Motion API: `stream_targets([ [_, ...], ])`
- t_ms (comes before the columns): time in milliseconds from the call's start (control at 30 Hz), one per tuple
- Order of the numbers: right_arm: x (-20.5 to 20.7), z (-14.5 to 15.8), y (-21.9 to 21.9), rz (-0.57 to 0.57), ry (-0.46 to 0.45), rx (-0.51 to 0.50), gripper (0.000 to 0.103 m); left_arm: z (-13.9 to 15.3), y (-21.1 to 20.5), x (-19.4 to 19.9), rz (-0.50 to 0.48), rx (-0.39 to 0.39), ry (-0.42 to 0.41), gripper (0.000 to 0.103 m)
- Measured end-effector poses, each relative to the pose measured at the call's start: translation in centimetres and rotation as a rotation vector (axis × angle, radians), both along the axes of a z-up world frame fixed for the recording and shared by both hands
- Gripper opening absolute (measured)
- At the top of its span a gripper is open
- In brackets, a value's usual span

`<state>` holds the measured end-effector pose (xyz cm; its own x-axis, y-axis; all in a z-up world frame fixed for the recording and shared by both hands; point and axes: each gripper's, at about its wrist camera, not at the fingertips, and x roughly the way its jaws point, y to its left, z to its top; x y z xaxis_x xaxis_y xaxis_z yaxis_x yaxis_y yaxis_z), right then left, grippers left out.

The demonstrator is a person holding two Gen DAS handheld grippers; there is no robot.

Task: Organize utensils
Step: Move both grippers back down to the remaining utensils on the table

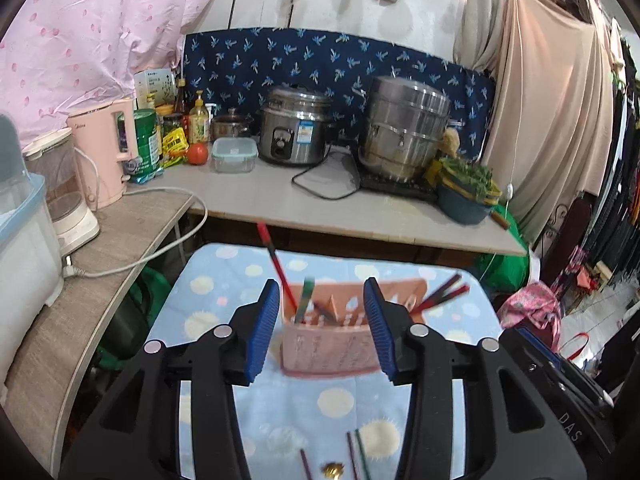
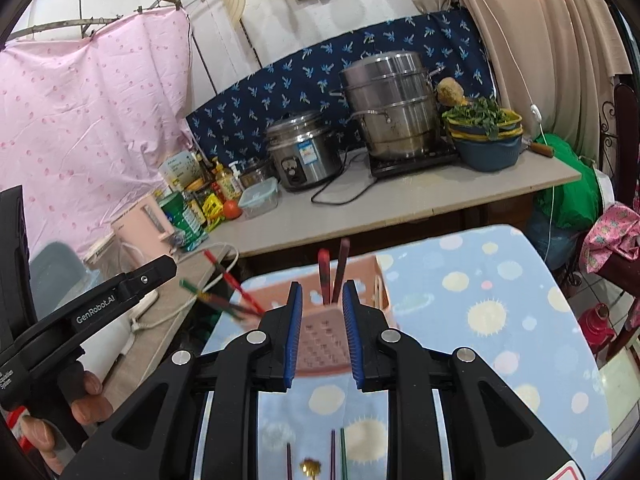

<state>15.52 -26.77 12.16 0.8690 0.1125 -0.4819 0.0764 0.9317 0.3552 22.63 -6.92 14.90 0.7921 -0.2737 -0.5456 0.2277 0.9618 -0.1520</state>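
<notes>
1. Left claw [image 1: 322, 296]: released, blue pads apart with nothing between them, tilted downward.
2. Right claw [image 2: 322, 300]: released, its gap narrower, also bare.
3. Pink utensil holder [image 1: 328, 344]: just beyond both claws on the spotted blue cloth [image 1: 336, 404]; several chopsticks [image 1: 276, 264] already stand in it, leaning out to either side.
4. Loose utensils: more chopsticks [image 1: 354, 456] and a small gold-coloured piece [image 1: 332, 470], possibly a spoon end, lie on the cloth beneath the claws, toward the holder of the tools. These look like the remaining work.
5. Step in hand, as a judgement: fetching the next loose piece. Best done by lowering a claw over one stick only, pads straddling it crosswise, gripping near the middle so it stays level.
6. Outward: kitchen counter [image 1: 280, 196] with rice cooker [image 1: 294, 130], well beyond.
</notes>
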Motion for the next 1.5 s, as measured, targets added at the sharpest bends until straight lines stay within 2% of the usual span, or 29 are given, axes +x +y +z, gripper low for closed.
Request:
stream_targets([
  [267,-4.0,-4.0,1.4,0.036,0.095,-0.022,0.021,-4.9,0.2,-3.3,0.009,0.099,0.101,0.042],
  [967,-10.7,-15.3,4.9,0.122,0.363,-0.122,0.021,-17.2,2.4,-9.9,0.004,0.195,0.361,0.042],
  [1200,-12.2,-17.3,5.9,0.152,0.414,-0.132,0.021,-19.5,2.7,-11.7,-0.002,0.210,0.415,0.042],
  [1500,-13.0,-18.5,6.6,0.173,0.443,-0.139,0.021,-20.8,3.5,-13.0,0.006,0.199,0.445,0.043],
])
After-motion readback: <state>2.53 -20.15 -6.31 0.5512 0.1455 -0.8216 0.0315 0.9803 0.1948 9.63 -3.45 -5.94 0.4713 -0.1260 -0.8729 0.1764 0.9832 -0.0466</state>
